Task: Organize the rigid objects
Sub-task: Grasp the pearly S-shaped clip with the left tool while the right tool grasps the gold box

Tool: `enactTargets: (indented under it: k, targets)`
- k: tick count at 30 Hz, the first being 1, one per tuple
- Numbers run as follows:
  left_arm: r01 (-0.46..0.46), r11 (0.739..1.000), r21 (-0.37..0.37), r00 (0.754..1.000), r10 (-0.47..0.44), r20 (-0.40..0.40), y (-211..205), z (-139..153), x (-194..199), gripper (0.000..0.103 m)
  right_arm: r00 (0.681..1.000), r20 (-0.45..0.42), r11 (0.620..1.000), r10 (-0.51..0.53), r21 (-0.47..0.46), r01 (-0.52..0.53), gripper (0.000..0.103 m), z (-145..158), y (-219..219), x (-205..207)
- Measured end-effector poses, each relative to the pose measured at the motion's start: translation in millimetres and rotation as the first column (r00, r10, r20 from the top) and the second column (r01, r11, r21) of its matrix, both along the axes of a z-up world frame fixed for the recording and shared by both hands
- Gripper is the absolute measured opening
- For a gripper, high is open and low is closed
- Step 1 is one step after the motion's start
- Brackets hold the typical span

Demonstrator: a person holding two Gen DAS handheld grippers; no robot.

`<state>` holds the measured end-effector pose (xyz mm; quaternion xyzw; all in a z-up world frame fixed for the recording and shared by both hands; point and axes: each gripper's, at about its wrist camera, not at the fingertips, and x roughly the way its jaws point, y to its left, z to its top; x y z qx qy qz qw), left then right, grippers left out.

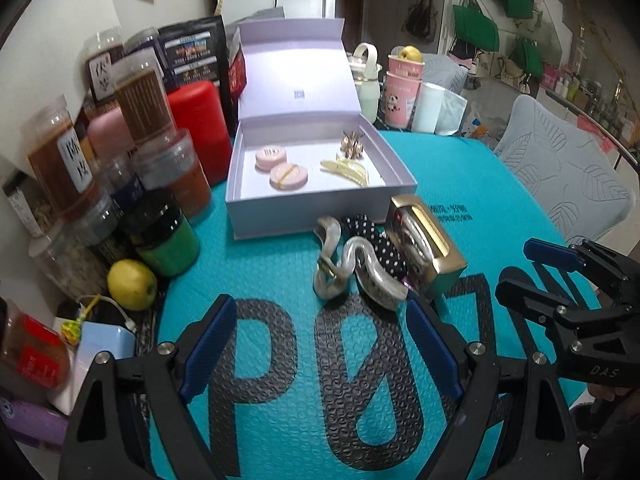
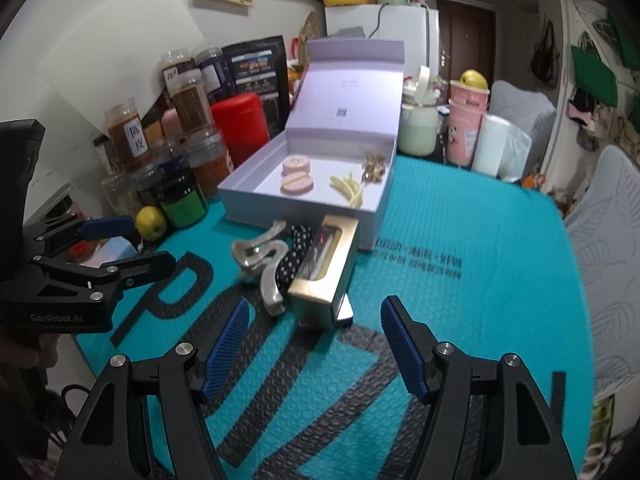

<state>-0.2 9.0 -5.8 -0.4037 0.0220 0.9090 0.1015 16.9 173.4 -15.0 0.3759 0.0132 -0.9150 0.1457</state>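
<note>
An open lilac gift box [image 1: 316, 216] [image 2: 296, 216] stands on the teal mat. It holds two pink round cases [image 1: 280, 168] [image 2: 296, 176], a yellow hair clip [image 1: 346, 170] [image 2: 350, 190] and a gold clip [image 1: 352, 144] [image 2: 372, 168]. In front of the box lie a pearly wavy hair claw [image 1: 352, 268] [image 2: 264, 264], a black dotted hair piece [image 1: 380, 244] [image 2: 296, 256] and a gold windowed box [image 1: 428, 240] [image 2: 324, 268]. My left gripper [image 1: 320, 344] [image 2: 132, 240] is open and empty, just short of the claw. My right gripper [image 2: 316, 344] [image 1: 516, 268] is open and empty, near the gold box.
Jars and a red canister [image 1: 200, 128] crowd the mat's left side, with a lemon [image 1: 132, 284] and a green jar [image 1: 168, 240]. Pink cups [image 1: 400, 92] and a pale jug [image 1: 366, 80] stand behind the box. A grey chair [image 1: 560, 168] is at the right.
</note>
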Motion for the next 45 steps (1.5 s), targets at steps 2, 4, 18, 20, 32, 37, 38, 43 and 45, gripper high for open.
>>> enactTargets:
  k: [2,4,18,20,32,37,38,43,45]
  targets:
    - [-0.003,1.0,0.0,1.0,0.003,0.011,0,-7,-1,0.087,1.0,0.016,1.0,-0.006,-0.003,0.006,0.069,-7,1,-3]
    - [-0.001,1.0,0.008,1.0,0.001,0.027,-1,-13,-4,0.087,0.999,0.034,1.0,-0.012,-0.008,0.012,0.069,-14,1,-7]
    - [-0.012,0.999,0.038,0.997,0.009,0.073,-5,-32,-31,0.087,0.993,0.116,1.0,0.002,0.0,-0.002,0.069,-47,-11,-58]
    - [-0.001,0.999,0.042,0.997,-0.002,0.075,-3,-31,-37,0.087,0.993,0.119,1.0,0.007,-0.001,-0.007,0.069,-49,-12,-65]
    - [0.058,0.997,0.053,0.991,-0.064,0.121,25,-44,-79,0.087,0.987,0.162,0.999,-0.022,-0.019,0.025,0.039,-58,11,-81]
    - [0.045,0.999,-0.001,0.988,-0.045,0.147,32,-53,-93,0.087,0.983,0.17,0.997,-0.075,-0.019,0.079,0.038,-60,32,-81]
    - [0.041,0.999,-0.008,0.987,-0.04,0.153,32,-55,-95,0.087,0.982,0.173,0.996,-0.081,-0.021,0.086,0.038,-61,35,-81]
    - [0.031,0.999,-0.025,0.986,-0.026,0.167,32,-61,-102,0.087,0.979,0.18,0.994,-0.094,-0.028,0.101,0.038,-63,44,-82]
    - [0.035,0.999,-0.032,0.986,-0.029,0.166,34,-61,-102,0.087,0.979,0.183,0.995,-0.091,-0.031,0.098,0.038,-63,44,-83]
